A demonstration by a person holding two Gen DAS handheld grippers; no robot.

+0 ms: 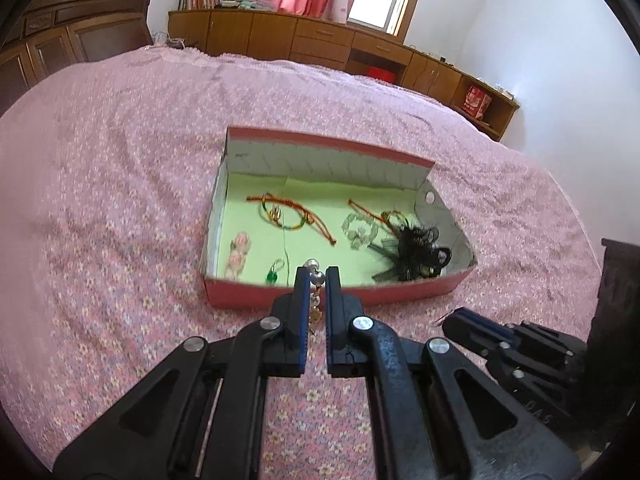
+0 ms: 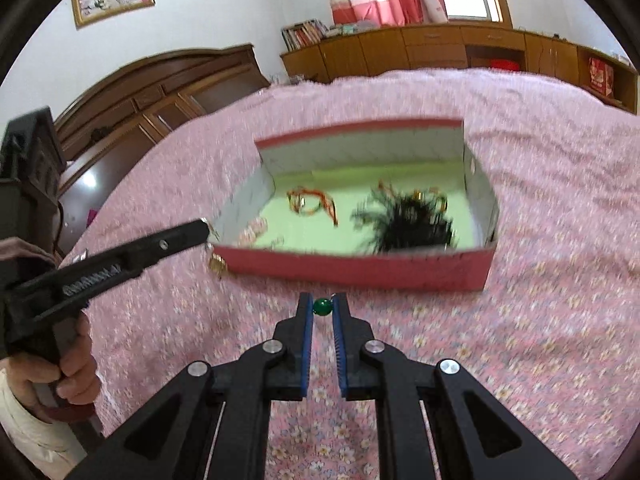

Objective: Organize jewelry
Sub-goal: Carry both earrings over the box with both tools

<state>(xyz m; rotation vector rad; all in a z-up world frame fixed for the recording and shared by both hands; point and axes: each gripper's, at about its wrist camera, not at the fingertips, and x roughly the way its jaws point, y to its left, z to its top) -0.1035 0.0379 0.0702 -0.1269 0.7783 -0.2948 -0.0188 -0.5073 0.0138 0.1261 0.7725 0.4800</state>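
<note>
A red cardboard box (image 1: 240, 294) with a green floor lies on the pink bedspread. In it are red-green string bracelets (image 1: 289, 213), a clear bead bracelet (image 1: 360, 232), a black feathery hair piece (image 1: 416, 250), pink flower earrings (image 1: 240, 251) and a green earring (image 1: 272, 276). My left gripper (image 1: 316, 277) hangs over the box's near wall, shut on a silver bead earring (image 1: 316, 280) whose gold end dangles below. In the right wrist view my right gripper (image 2: 322, 307) is shut on a green bead earring (image 2: 322, 306), just short of the box (image 2: 360, 274). The left gripper (image 2: 205, 227) shows at the box's left corner.
The pink floral bedspread (image 1: 120, 200) stretches around the box on all sides. A dark wooden headboard (image 2: 168, 92) and low wooden cabinets (image 1: 320, 40) lie beyond the bed. A hand (image 2: 76, 372) holds the left gripper's handle. My right gripper (image 1: 446, 320) shows low right.
</note>
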